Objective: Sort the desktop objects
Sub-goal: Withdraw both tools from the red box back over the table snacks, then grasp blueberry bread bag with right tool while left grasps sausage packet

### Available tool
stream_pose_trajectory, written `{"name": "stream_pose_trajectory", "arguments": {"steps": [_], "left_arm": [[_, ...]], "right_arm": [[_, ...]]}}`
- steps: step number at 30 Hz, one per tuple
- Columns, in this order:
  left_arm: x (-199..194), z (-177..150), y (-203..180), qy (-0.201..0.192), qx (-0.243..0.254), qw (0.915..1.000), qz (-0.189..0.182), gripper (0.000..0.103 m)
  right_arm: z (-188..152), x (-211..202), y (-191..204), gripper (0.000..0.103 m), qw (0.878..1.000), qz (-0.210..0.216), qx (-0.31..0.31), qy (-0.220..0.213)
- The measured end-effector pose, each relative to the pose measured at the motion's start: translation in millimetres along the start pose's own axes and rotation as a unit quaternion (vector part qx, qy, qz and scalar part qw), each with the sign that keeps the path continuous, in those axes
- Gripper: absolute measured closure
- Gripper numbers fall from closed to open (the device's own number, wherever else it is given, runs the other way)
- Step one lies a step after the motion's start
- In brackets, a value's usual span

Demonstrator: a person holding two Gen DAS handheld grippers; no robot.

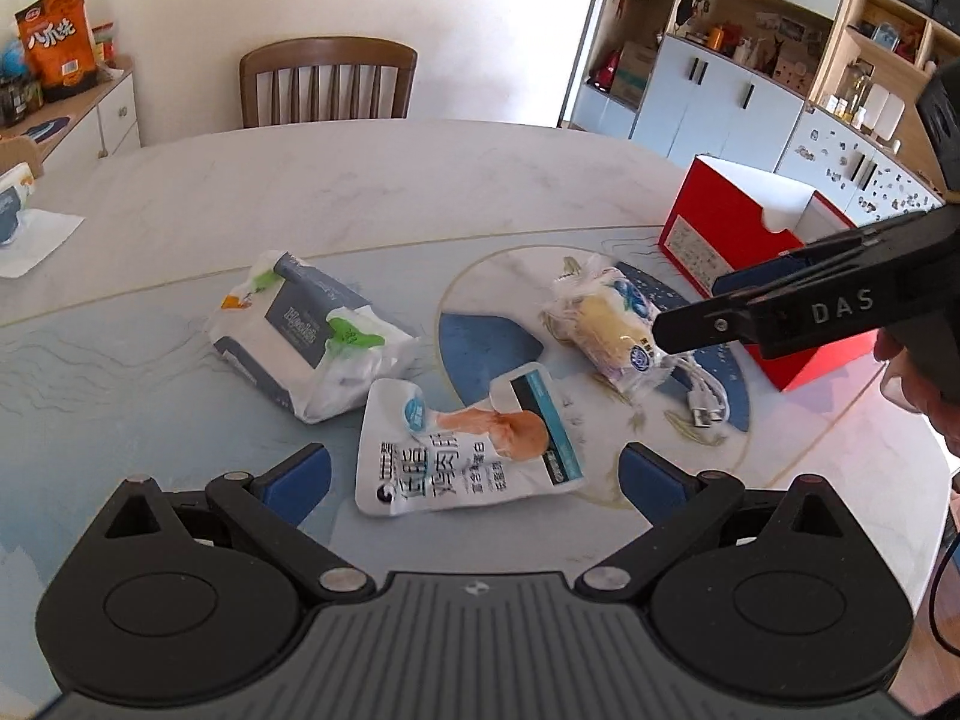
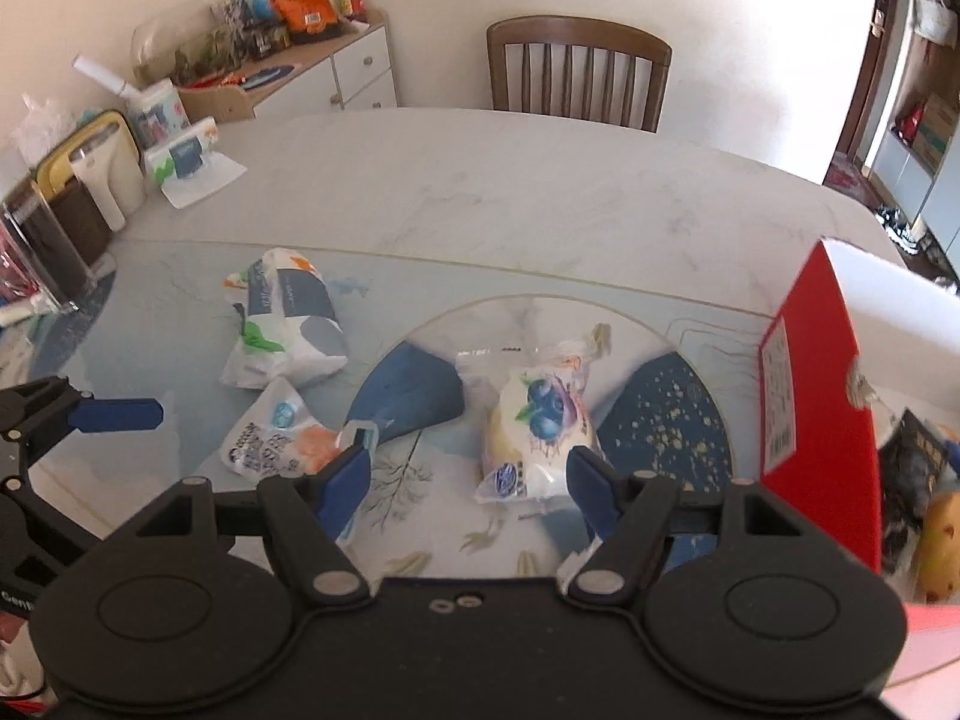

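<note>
In the left wrist view, a wipes pack (image 1: 312, 333) lies left of centre on the tabletop (image 1: 420, 180). A snack pouch (image 1: 462, 444) lies just below and right of it. A wrapped bun (image 1: 606, 324) sits right of centre, with an open box (image 1: 732, 228) at its upper right and a chair (image 1: 327, 81) behind at the top.

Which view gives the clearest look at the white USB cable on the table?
The left wrist view. The white USB cable lies coiled there beside the blueberry bread packet, plug visible. In the right wrist view the packet shows, but the cable cannot be made out.
</note>
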State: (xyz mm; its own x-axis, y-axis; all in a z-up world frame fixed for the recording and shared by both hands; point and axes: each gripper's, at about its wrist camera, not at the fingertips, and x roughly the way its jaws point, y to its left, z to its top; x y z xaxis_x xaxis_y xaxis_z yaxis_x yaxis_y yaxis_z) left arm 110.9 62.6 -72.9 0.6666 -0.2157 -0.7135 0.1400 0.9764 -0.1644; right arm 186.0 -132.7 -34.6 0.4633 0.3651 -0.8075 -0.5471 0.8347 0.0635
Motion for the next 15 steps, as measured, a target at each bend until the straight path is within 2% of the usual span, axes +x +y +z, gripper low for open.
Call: {"name": "stream_pose_trajectory", "arguments": {"steps": [8,13,15], "left_arm": [[34.1,3.4,0.1,0.011,-0.006,0.9998,0.015,0.000],[48.8,4.3,16.6,0.036,-0.017,0.9988,0.028,0.000],[55.4,5.6,20.3,0.049,-0.012,0.9985,0.021,0.000]], "right_arm": [[10.9,26.7,-17.5,0.031,1.000,-0.021,-0.004,0.018],[11.4,38.2,-28.7,0.031,0.999,-0.025,-0.008,0.027],[11.7,43.2,-32.6,0.031,0.999,-0.022,-0.008,0.032]]}}
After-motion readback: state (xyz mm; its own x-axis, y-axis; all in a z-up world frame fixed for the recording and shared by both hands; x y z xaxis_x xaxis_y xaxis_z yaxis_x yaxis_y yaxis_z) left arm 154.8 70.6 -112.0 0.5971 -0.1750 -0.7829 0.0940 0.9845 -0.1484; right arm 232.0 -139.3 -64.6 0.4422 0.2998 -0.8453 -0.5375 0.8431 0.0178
